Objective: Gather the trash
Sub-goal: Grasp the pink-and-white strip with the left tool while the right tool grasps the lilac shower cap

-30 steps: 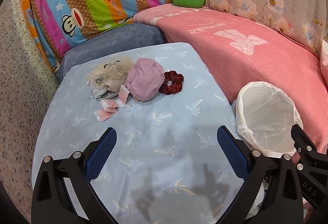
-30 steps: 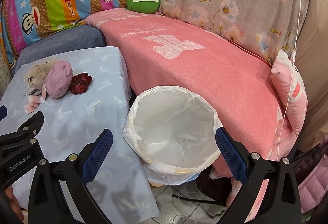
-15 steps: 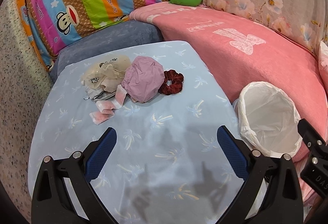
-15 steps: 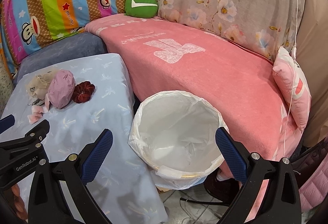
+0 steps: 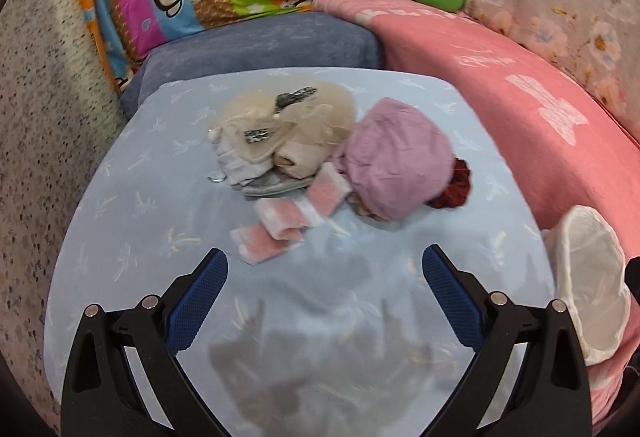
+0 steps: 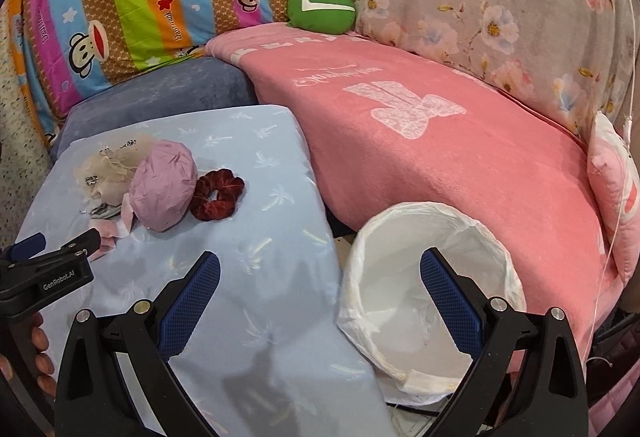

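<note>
Trash (image 5: pixel 280 225) lies piled at the frame's centre on the blue surface (image 5: pixel 132 237). Left claw (image 5: pixel 324 279) gapes, released, just below it. Right claw (image 6: pixel 320 281) likewise spread, bin (image 6: pixel 432 297) lower right.

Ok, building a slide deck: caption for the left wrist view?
Open left tongs approach pink striped wrapper beside crumpled purple paper.

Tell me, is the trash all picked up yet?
Not yet. Nothing looks done: the white-lined bin looks empty. Nothing is in hand either; the left gripper and right gripper are both open. Left to collect on the blue table: the crumpled purple ball, the pink-and-white wrappers and the beige pile. The left gripper is nearest the wrappers.
</note>
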